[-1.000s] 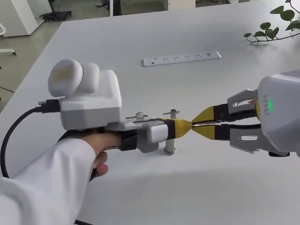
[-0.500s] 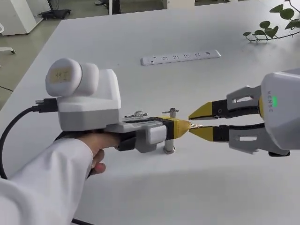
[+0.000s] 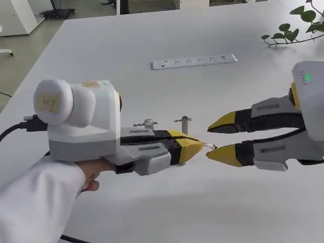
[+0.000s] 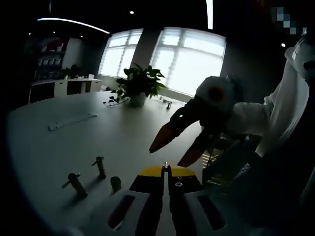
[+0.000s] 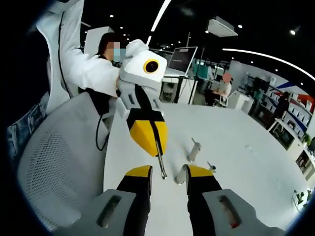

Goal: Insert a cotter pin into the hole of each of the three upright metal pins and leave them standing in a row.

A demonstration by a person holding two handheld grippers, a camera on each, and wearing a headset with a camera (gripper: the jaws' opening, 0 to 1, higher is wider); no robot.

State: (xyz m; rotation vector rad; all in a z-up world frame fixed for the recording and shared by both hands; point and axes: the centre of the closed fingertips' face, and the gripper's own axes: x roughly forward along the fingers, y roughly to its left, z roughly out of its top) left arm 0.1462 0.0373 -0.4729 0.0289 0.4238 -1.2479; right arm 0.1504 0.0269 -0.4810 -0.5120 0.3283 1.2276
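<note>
Yellow-tipped left gripper: jaws clamped on steel cotter pin, free end poking out ahead. Right gripper: jaws wide, straddling that end, not touching. Further out on white table: bare metal pin upright, just beside fitted pin and second fitted pin. Judgement: cotter light, thin, springy, slick, so likely to swivel in pads. Grip mid-shank and leave tip free. Upright pins look narrow-based and tippy; push gently.

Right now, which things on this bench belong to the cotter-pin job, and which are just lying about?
Job: thin metal cotter pin in shut jaws of left gripper; three upright silver metal pins; open right gripper.
Lying about: long white power strip; green leafy plant.
</note>
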